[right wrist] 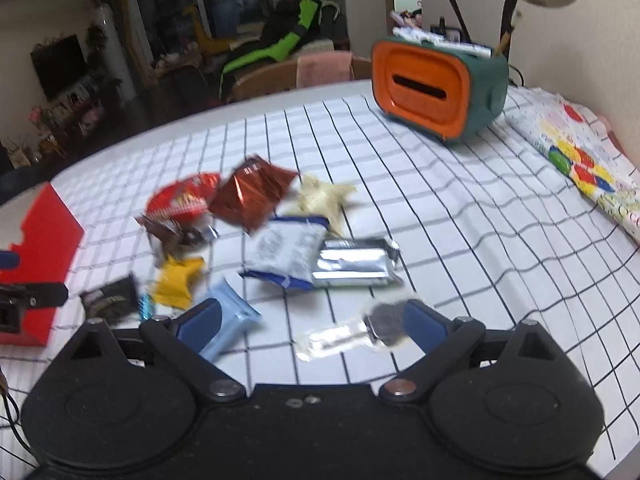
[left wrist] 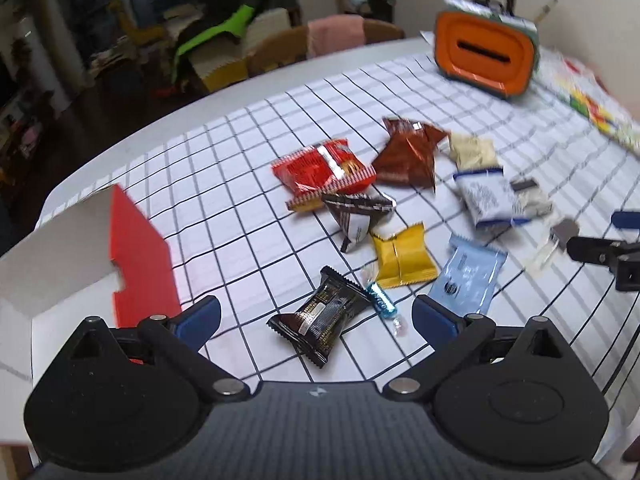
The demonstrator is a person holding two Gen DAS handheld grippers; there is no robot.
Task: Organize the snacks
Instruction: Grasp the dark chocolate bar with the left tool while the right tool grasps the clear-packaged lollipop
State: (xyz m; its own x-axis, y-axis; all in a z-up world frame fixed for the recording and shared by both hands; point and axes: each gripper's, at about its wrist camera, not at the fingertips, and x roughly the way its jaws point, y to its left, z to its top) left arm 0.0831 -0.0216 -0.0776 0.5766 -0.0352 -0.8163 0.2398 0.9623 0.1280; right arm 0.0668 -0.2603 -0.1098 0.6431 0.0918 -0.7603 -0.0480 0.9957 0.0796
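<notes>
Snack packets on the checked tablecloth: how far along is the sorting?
Done: nothing that shows; the red cardboard box has no packet visibly in it. In hand: nothing. The left gripper stands open over the black foil packet, and the right gripper stands open over the clear wrapper with a dark biscuit. Left: every packet, including the yellow packet and the red crinkled packet.

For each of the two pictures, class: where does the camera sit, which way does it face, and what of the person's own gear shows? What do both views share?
Left wrist: on the open left gripper, facing down at the black packet and red box; right gripper's tip at right edge.
Right wrist: on the open right gripper, facing down at the clear packet; left gripper's tip at left edge.
Shared: yellow packet, orange holder, checked cloth.
</notes>
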